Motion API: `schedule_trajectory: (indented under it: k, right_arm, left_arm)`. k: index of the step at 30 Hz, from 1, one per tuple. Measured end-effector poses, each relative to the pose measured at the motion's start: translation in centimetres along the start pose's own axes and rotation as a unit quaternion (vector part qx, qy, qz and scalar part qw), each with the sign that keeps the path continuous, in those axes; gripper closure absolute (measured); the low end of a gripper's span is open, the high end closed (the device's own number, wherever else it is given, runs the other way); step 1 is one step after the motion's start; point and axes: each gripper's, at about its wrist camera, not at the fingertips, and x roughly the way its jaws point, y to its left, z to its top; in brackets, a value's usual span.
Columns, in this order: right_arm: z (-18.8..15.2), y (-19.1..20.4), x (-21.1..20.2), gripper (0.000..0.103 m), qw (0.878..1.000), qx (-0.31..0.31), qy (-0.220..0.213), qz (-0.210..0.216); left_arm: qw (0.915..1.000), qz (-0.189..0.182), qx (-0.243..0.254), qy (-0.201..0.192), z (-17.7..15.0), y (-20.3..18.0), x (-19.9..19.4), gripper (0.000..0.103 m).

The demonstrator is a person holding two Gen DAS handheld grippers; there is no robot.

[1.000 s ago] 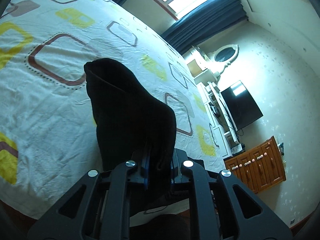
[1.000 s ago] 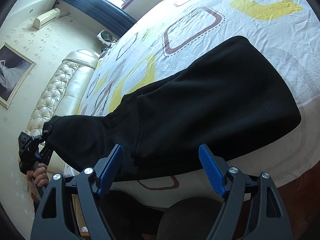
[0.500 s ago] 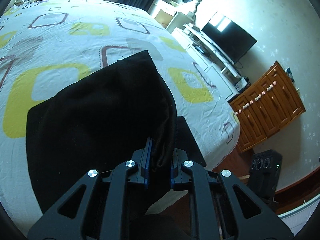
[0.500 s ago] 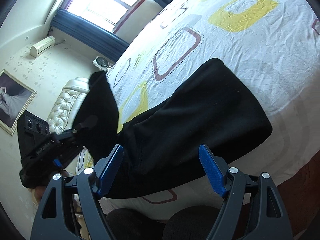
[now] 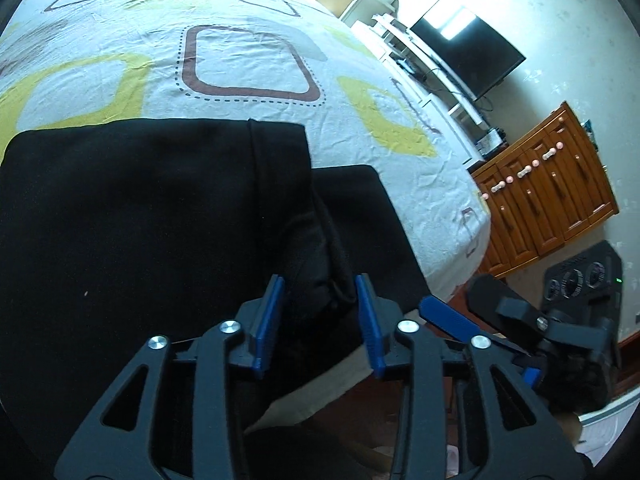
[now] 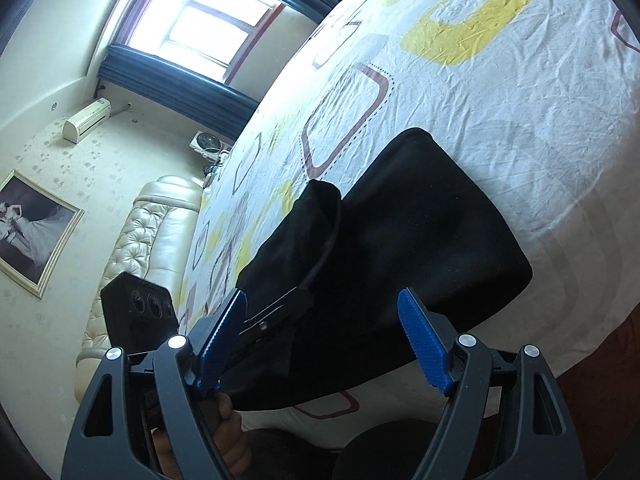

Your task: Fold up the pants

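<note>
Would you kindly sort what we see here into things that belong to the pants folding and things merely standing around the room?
Belongs to the job:
- black pants, folded on the bed sheet
- left gripper
- right gripper

Just standing about:
- television
- wooden cabinet
- framed picture
- air conditioner

Black pants (image 5: 140,216) lie on a white bedsheet (image 5: 248,60) patterned with yellow, brown and grey rounded squares. Both grippers are black with blue pads (image 6: 424,340). At right, an orange-brown wooden cabinet (image 5: 552,196); upper left, dark blue curtains (image 6: 176,72).
</note>
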Motion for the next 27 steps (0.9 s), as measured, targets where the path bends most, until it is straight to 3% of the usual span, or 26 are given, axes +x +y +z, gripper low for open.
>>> schedule_trajectory:
  k: [3,8,11,14,17,21,25,27]
  right_arm:
    - [0.6,0.0,0.7,0.026,1.0,-0.006,0.021,0.016]
    - [1.9,-0.7,3.3,0.026,0.998,-0.025,0.053,-0.002]
    - [2.5,-1.6,5.7,0.026,0.997,-0.01,0.078,-0.009]
    - [2.5,-1.5,7.4,0.024,0.994,-0.011,0.106,-0.001]
    - [2.4,-0.4,8.3,0.024,0.991,-0.031,0.129,0.002]
    - [2.1,0.6,9.6,0.024,0.986,-0.039,0.162,0.007]
    - [1.2,1.5,10.9,0.024,0.98,-0.052,0.191,0.011]
    - [0.8,2.1,11.5,0.026,0.978,-0.066,0.198,0.004]
  left_arm:
    - [0.998,-0.032,-0.031,-0.044,-1.5,1.9,-4.2,0.027]
    - [0.9891,-0.047,-0.09,-0.107,-4.1,8.0,-9.6,0.014]
    - [0.9805,-0.068,-0.132,-0.129,-5.6,12.2,-11.2,0.014]
    - [0.9652,-0.113,-0.173,-0.159,-7.4,15.2,-12.3,0.014]
    - [0.9501,-0.161,-0.189,-0.189,-8.8,16.4,-13.3,0.012]
    - [0.9382,-0.195,-0.196,-0.208,-10.4,17.5,-13.7,0.01]
    - [0.9292,-0.207,-0.224,-0.209,-11.9,19.2,-13.5,0.01]
    - [0.9208,-0.209,-0.244,-0.221,-12.5,20.0,-13.8,0.01]
